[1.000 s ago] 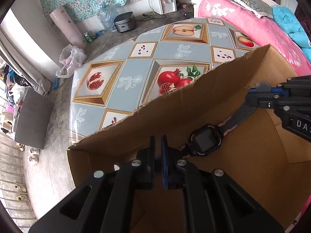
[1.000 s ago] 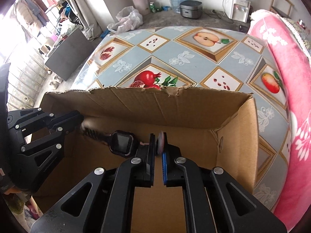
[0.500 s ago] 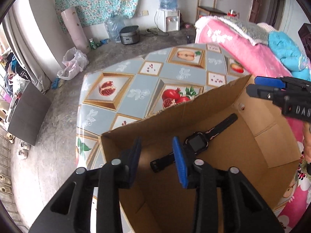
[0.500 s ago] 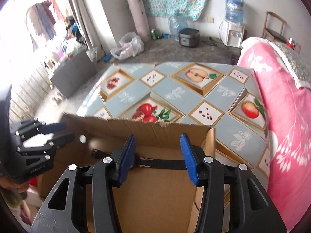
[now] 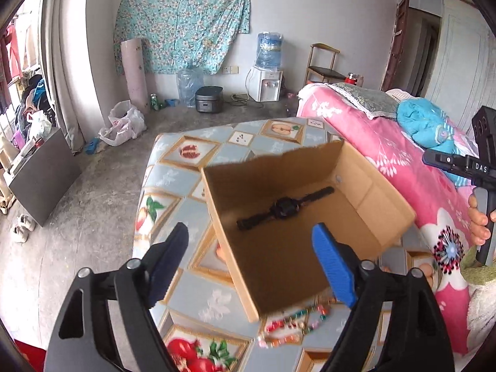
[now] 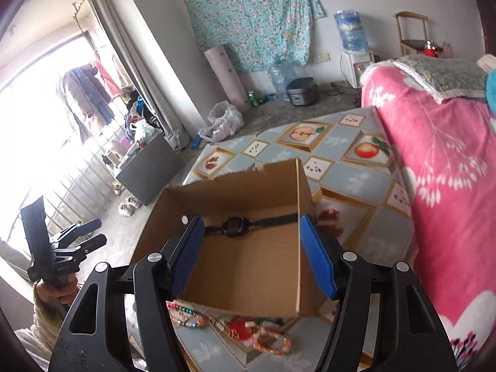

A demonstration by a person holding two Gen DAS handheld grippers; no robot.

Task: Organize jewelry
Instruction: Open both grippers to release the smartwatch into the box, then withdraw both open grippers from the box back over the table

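The box (image 5: 365, 186) is made of plain brown corrugated cardboard, matt, with a ragged torn top edge. The table (image 5: 173, 183) is covered by a smooth, slightly glossy printed oilcloth, and the watch (image 5: 283, 209) is seen in matt black plastic. The bracelets (image 6: 269, 339) are strung from shiny coloured beads.

I see the table (image 5: 173, 183) under a fruit-patterned cloth. On it sits an open cardboard box (image 5: 365, 183) (its rim torn along the far wall), and bead necklaces (image 5: 294, 325) lie just beside its near edge.
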